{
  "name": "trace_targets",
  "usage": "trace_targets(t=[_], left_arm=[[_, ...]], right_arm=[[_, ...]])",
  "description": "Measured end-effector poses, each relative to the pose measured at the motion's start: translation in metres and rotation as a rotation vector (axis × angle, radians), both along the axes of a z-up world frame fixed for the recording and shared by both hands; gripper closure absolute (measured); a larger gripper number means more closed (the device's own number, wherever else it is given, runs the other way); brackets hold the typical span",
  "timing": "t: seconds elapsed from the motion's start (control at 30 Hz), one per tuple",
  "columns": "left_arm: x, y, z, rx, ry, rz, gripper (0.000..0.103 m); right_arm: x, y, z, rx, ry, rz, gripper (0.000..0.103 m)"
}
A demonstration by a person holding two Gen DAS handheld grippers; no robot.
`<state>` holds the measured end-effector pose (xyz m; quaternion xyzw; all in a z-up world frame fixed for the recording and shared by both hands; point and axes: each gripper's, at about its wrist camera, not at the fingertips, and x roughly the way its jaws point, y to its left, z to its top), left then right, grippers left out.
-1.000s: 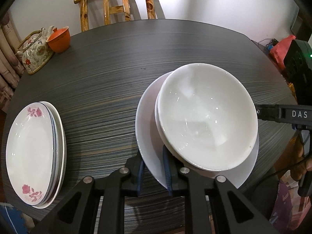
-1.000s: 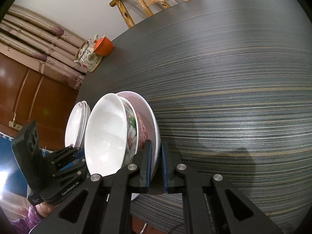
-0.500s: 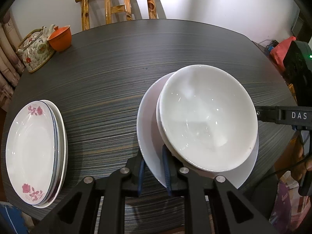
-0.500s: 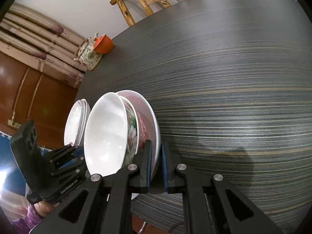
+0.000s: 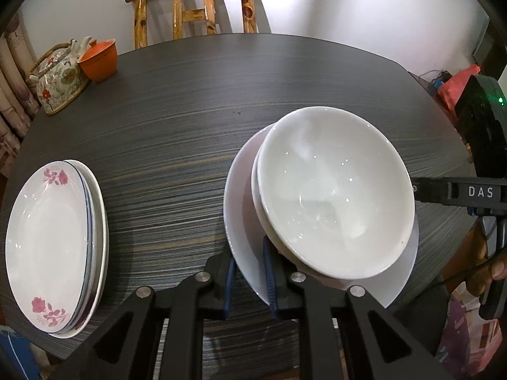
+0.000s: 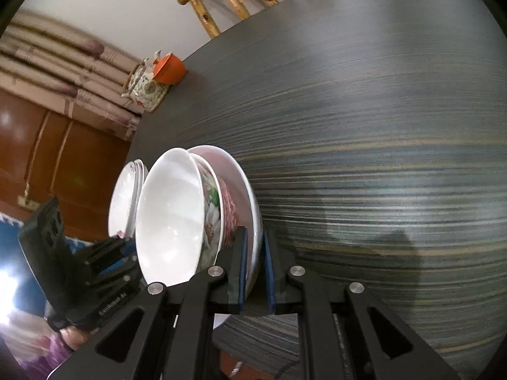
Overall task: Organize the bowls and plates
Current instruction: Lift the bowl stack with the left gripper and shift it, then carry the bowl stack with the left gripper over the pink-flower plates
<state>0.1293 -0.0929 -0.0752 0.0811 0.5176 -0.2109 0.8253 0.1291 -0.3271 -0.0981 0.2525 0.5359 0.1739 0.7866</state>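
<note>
A white bowl [image 5: 332, 190] with a flowered outside sits nested in another bowl on a wide white plate [image 5: 240, 209]. My left gripper [image 5: 248, 258] is shut on the plate's near rim. My right gripper [image 6: 253, 253] is shut on the plate's opposite rim [image 6: 253, 202], with the stacked bowls [image 6: 177, 215] to its left. The plate and bowls are held a little above the dark table [image 5: 177, 133]. A stack of flowered plates [image 5: 50, 234] lies at the table's left edge, also seen in the right wrist view [image 6: 125, 199].
A flowered teapot [image 5: 58, 79] and an orange cup [image 5: 98, 58] stand at the table's far left. A wooden chair [image 5: 193, 6] stands behind the table. A red bag [image 5: 459, 79] lies beyond the right edge.
The plate with the bowls has shifted slightly away from the near edge, both grippers still shut on its rim. The right wrist view has tilted and blurred with motion.
</note>
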Motion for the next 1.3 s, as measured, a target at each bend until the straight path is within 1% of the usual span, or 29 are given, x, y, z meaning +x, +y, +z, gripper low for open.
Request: trace_targets(t=[0.07,0.57,0.8,1.03,1.3], left_arm=[[-0.001,0.003,0.000,-0.016,-0.002,0.008,0.088],[-0.003,0.017,0.006,-0.018,-0.007,0.055,0.090],[-0.007,0.018,0.012,-0.029,-0.026,0.064,0.092],[-0.003,0.024,0.022,-0.034,-0.043,0.086,0.092],[0.003,0.048,0.044,-0.048,-0.078,0.148,0.092]], right_arm=[[-0.002,-0.002,-0.002,0.029,-0.001,-0.006,0.091],[-0.002,0.004,-0.002,0.052,-0.002,0.005,0.090],[-0.001,0.006,0.001,0.051,-0.008,0.011,0.090],[0.002,0.006,0.005,0.059,-0.020,0.016,0.090],[0.013,0.019,0.023,0.065,-0.046,0.045,0.090]])
